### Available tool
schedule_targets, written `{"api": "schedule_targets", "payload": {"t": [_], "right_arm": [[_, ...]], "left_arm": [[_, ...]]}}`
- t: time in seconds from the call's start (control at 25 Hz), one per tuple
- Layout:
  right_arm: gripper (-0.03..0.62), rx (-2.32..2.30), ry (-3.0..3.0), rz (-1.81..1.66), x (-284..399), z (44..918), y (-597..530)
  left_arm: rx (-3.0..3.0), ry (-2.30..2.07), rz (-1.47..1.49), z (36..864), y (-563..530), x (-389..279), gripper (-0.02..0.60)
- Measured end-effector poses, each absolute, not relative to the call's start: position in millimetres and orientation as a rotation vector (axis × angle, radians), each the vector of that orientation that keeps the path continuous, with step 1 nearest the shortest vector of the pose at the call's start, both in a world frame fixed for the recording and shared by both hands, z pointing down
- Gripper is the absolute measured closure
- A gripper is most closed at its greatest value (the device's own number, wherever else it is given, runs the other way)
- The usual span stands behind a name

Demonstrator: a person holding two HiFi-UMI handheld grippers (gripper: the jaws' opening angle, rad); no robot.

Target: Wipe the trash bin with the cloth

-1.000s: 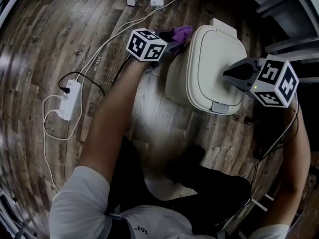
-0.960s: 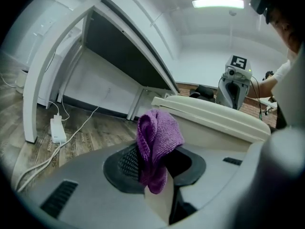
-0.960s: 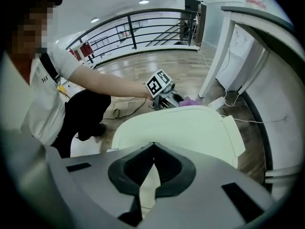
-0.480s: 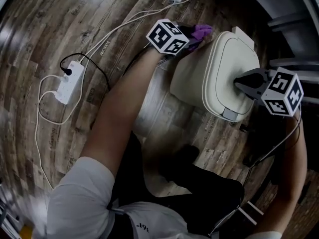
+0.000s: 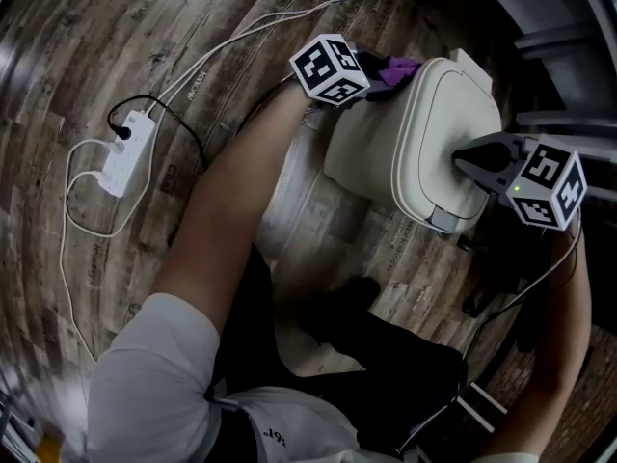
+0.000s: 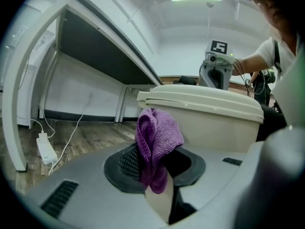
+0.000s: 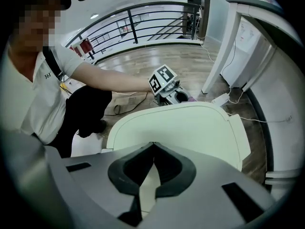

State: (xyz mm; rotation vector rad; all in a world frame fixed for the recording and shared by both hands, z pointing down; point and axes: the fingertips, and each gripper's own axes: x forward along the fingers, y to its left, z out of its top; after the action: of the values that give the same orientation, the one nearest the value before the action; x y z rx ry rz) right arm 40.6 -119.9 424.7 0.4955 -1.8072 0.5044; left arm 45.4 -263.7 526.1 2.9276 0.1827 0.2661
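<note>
The left claw (image 6: 157, 162) was clamped on a purple cloth (image 6: 157, 133), which bunched up between the jaws and hid their tips. The cloth stood in front of the bin (image 6: 217, 125), just under the lid's rim. Whether it pressed on the wall could not be told, as the cloth itself covered that spot. In the head view the marker cube hid most of that claw, and only a scrap of cloth showed past it at the bin's far side.

The right claw (image 7: 153, 144) was closed with nothing in it, its tips meeting over the lid (image 7: 190, 123) near the front edge. Whether they touched the lid could not be told.

The lid was down, so the inside of the bin was hidden and nothing of its contents showed. The bin stood on the floor (image 5: 116, 37), close to a desk leg (image 5: 554, 119) that was cut off at the right edge of the head view.

Well apart, toward the left edge of the floor, lay a power strip (image 5: 123, 154) with a black plug in it. Its white cable (image 5: 77, 222) looped beside it. The person's arms and dark trousers covered the near floor.
</note>
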Motion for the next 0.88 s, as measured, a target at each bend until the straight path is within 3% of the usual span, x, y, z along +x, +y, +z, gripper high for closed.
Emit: {"api": "schedule_targets", "payload": {"t": [0.6, 0.88], "right_arm": [[0.586, 0.565, -1.784, 0.480, 40, 425, -122], [0.586, 0.488, -1.650, 0.383, 38, 426, -121]], "left_arm": [[3.053, 0.323, 0.399, 513, -218, 20, 0.485], [2.997, 0.223, 0.329, 512, -193, 5, 0.486]]}}
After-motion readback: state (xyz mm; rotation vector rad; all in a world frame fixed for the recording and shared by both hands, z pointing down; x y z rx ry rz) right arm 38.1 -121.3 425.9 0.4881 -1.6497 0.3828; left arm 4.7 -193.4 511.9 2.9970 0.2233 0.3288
